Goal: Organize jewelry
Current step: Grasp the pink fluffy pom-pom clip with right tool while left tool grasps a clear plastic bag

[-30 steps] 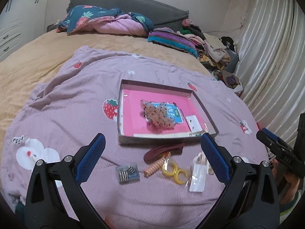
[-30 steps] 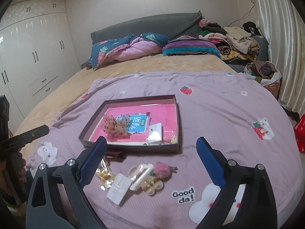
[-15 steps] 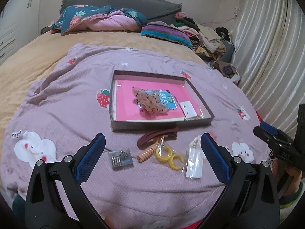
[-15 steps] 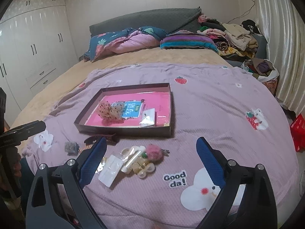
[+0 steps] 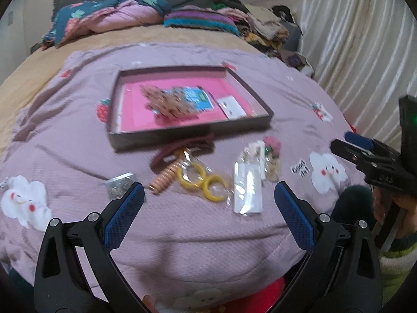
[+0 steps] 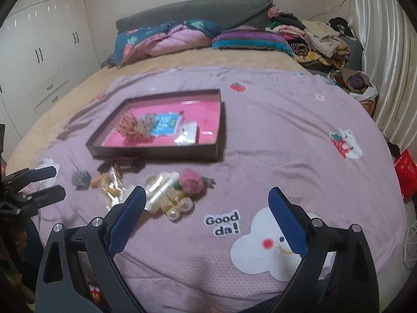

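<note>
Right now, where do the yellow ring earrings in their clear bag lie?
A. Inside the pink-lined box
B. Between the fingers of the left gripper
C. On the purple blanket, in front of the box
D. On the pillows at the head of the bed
C: the yellow ring earrings lie on the purple blanket, outside the near wall of the box, and both grippers are open and empty.

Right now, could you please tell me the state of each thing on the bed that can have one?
Left claw: open, empty, above the blanket.
Right claw: open, empty.
Tray: lidless, holding a spotted pouch, a blue card and a small white card.
Yellow hoop earrings: bagged, outside the tray.
Dark red hair clip: lying before the tray.
Pink pom-pom: outside the tray.
</note>
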`<state>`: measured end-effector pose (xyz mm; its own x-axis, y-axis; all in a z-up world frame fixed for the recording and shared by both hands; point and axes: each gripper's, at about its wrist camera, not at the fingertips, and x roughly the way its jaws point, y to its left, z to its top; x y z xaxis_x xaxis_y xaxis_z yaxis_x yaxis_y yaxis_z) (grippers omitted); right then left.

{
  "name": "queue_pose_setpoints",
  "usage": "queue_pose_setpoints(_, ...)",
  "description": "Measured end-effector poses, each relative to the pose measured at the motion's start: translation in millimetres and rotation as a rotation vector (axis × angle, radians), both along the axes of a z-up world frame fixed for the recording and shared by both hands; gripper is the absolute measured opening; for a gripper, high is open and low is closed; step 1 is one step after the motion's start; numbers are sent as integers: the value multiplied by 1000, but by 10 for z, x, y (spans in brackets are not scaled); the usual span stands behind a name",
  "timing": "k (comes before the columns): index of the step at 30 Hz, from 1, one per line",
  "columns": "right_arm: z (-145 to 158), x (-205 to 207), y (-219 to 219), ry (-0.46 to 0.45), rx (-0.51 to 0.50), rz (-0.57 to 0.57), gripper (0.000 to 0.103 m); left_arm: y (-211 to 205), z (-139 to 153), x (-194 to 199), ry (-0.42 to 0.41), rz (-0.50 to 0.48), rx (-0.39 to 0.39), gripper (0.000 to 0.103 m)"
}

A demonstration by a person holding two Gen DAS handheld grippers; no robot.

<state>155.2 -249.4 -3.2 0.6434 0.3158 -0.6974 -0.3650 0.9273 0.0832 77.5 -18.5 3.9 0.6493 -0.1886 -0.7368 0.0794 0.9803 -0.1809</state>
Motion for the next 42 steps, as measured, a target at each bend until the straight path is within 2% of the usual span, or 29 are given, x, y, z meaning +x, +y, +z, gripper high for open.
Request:
queue_pose_setpoints(5,-190,106,13,53,-14,17,94,-186,-135,47,26,-49,16,93)
queue_pose_setpoints(9,-294,231,65,76,-35,36,92,-332,-273,111,59,-90,27,81)
queue_pose_setpoints(15,-488,475,175,140,-61,102,72,-537,-461,206,109,-159,31,58)
queue_pose_setpoints(19,-529,608,236,161,-58,141,72,-628,-541,294,121,-167,54,58)
queue_pose_setpoints(25,-626,791,439,172,-148,207,72,-668,-655,414,148,-164,58,46)
queue_pose_setpoints(28,-700,862,537,177,-192,243,70,-689,-694,447,154,-164,78,36)
queue_pose_setpoints(30,-735,909,593,179,-205,272,66,-684,-706,465,161,-163,66,32)
queue_pose_setpoints(35,-844,1065,683,227,-195,331,38,-659,-689,447,162,-164,53,31)
queue_pose_setpoints(37,-887,1075,692,229,-198,342,31,-625,-662,427,161,-161,34,31)
queue_pose_setpoints(42,-833,1007,626,212,-166,333,29,-538,-535,390,135,-145,2,31)
